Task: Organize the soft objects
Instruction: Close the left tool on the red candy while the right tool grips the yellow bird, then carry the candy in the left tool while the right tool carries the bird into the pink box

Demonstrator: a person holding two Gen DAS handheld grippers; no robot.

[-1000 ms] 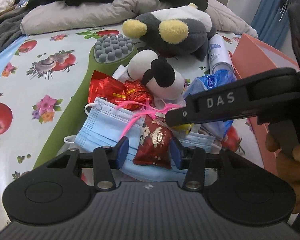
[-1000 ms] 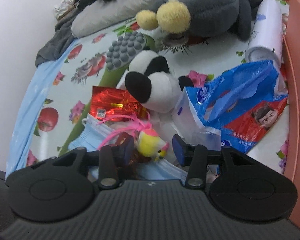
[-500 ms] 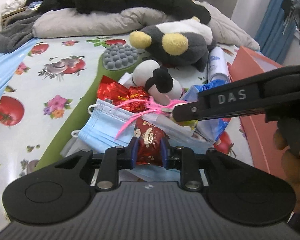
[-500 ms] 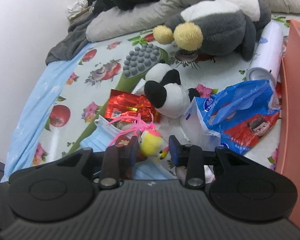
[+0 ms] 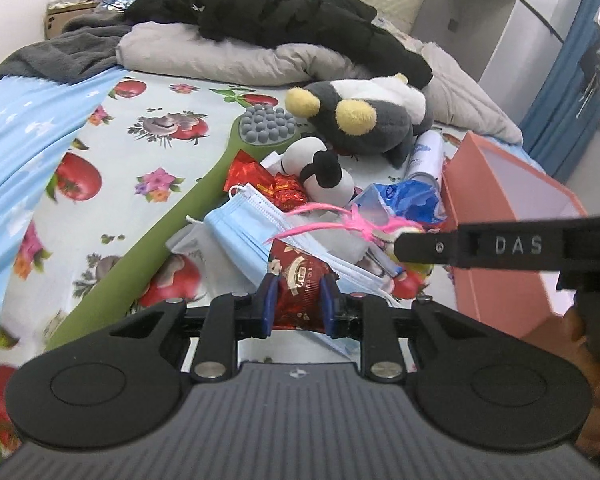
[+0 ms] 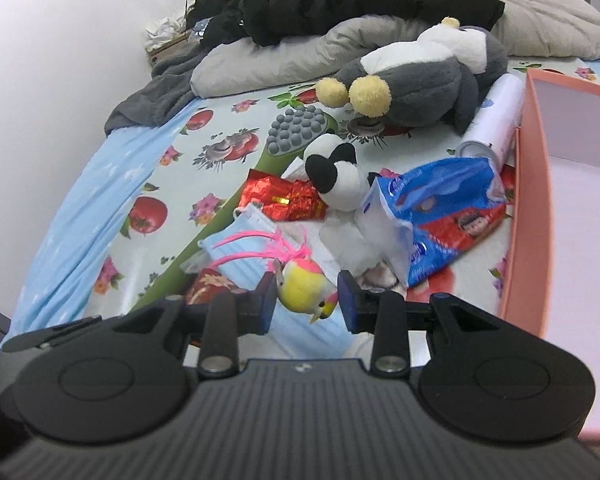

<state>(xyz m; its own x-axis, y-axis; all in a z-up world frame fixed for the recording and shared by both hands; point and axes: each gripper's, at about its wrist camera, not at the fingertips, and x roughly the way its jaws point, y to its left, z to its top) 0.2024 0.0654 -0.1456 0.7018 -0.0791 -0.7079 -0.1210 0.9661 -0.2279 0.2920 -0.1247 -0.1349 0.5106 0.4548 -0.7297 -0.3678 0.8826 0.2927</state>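
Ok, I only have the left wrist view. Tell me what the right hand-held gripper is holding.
Observer: A small yellow and pink bird toy, pinched between both pads of the right hand-held gripper.
Operator: Now report the floor of the pink box.
Observer: The part of its floor that shows is bare and pale.
Operator: Describe what's under the blue pack.
Observer: A red wrapper with a cartoon face lies under it.
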